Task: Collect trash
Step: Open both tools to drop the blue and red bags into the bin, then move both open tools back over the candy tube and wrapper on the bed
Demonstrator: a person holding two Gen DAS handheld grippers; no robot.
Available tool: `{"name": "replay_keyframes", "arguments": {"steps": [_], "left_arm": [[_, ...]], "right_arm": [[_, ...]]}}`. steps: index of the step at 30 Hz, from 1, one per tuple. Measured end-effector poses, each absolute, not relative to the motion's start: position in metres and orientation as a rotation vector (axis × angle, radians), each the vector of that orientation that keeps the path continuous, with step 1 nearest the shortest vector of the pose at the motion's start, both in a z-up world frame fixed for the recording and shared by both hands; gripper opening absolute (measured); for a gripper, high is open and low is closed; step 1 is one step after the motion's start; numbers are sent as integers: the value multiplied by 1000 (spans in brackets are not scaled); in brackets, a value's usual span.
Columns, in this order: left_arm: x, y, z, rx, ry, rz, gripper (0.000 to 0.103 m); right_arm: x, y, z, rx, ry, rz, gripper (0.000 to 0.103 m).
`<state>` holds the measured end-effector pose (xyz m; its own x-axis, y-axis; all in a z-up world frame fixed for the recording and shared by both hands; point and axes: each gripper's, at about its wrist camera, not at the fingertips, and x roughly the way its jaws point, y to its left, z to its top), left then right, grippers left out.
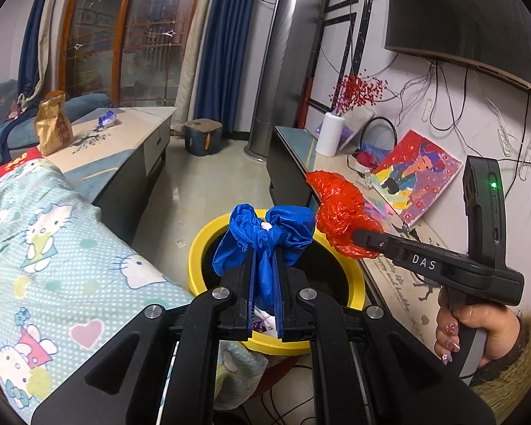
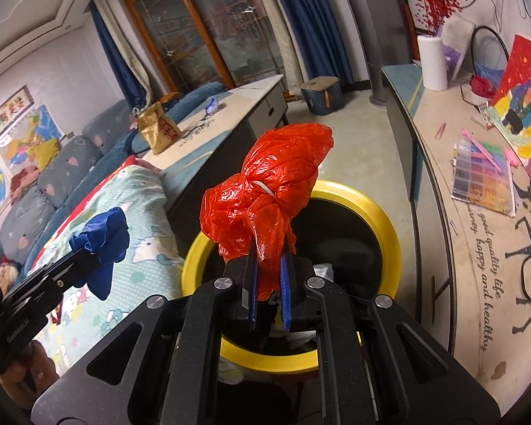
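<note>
Over yellow bin (image 1: 199, 248): two clamped bags

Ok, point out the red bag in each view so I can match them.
Left wrist: red bag right of centre, clamped in the right claw, above the yellow bin's right rim.
Right wrist: red bag at centre, pinched in that claw, over the bin.
Shared landmark: the white vase with red berries.
</note>
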<state>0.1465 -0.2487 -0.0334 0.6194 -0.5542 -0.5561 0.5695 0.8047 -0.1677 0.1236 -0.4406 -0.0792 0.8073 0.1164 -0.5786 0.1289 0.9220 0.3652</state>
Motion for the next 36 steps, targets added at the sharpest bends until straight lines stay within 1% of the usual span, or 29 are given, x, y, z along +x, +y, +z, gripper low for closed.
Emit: {"name": "replay_keyframes", "arguments": {"steps": [16,18,19,20,21,23,24,25,29,30,33,36], "left_arm": [[174,-284,-61,61,691,-663,8],[182,-290,-63,51,698,-667,8],[188,-294,-65,44,704,-671,13],[195,-300,-67,39,715,-671,27],[200,-303,-70,39,721,-665,36],[211,-309,-77,36,740,-660,69],[215,-309,-80,32,748,-642,79],[217,-307,-81,28,753,-625,95],[206,-281,-71,-17,702,-594,96],[202,-277,-69,-13,681,-583,96],[188,-258,-63,1,639,-531,96],[182,-233,-62,-29,644,-477,96]], "right_arm": [[134,-448,-113,437,740,-15,6],[137,-448,-117,444,749,-16,10],[137,-448,-118,445,751,-25,12],[137,-449,-120,450,754,-30,22],[138,-452,-122,460,761,-44,30],[136,-456,-124,478,760,-74,37],[135,-457,-124,485,758,-79,42],[133,-460,-125,500,755,-91,43],[129,-458,-123,483,731,-125,49],[129,-454,-121,475,727,-127,57],[129,-445,-115,458,703,-119,67],[129,-431,-104,416,674,-105,70]]}}
